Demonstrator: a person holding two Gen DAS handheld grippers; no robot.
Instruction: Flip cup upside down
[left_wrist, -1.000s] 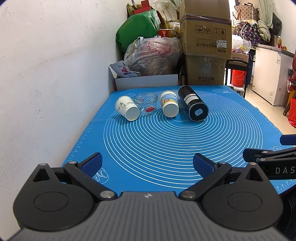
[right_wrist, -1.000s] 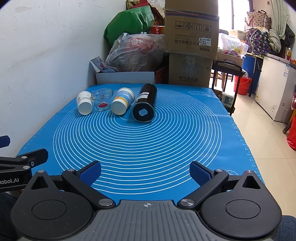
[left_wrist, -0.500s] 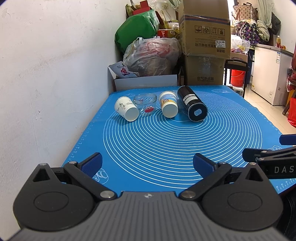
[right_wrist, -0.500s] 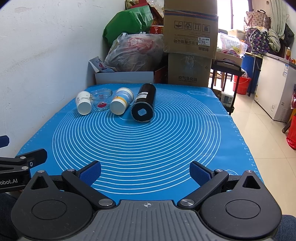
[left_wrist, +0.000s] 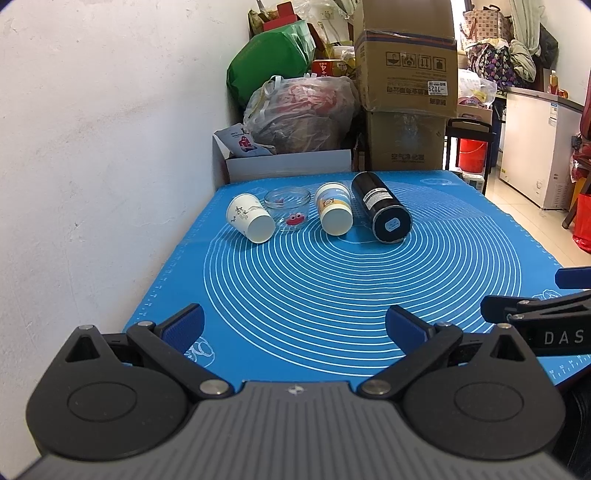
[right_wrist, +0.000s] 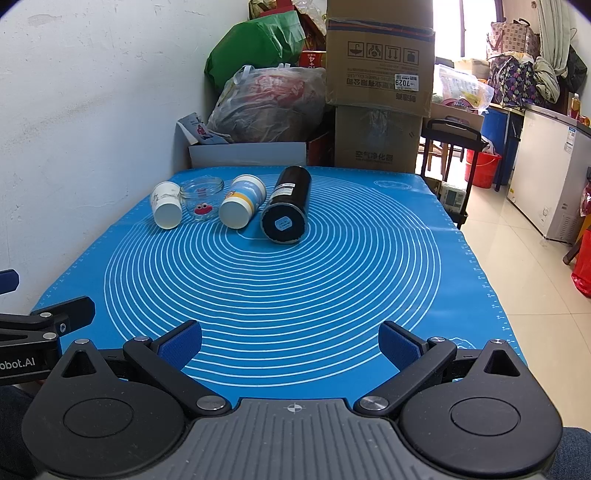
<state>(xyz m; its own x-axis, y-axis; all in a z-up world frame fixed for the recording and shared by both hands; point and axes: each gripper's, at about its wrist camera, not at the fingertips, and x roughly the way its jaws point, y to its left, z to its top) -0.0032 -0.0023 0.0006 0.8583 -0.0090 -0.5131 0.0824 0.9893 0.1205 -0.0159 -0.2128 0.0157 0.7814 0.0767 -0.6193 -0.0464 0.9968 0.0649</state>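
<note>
This looks like a storage room in a home. Big cardboard boxes (right_wrist: 380, 55) are stacked past the far edge of the blue table mat (right_wrist: 332, 295), next to stuffed plastic bags (right_wrist: 266, 107). A white chest freezer (right_wrist: 550, 177) and a red bucket (right_wrist: 482, 168) stand on the tiled floor.

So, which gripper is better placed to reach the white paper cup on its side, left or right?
Left, probably. The white paper cup lies at the mat's left end beside the wall, on the left gripper side. The right gripper faces the black bottle more. Both are open and far back.
</note>
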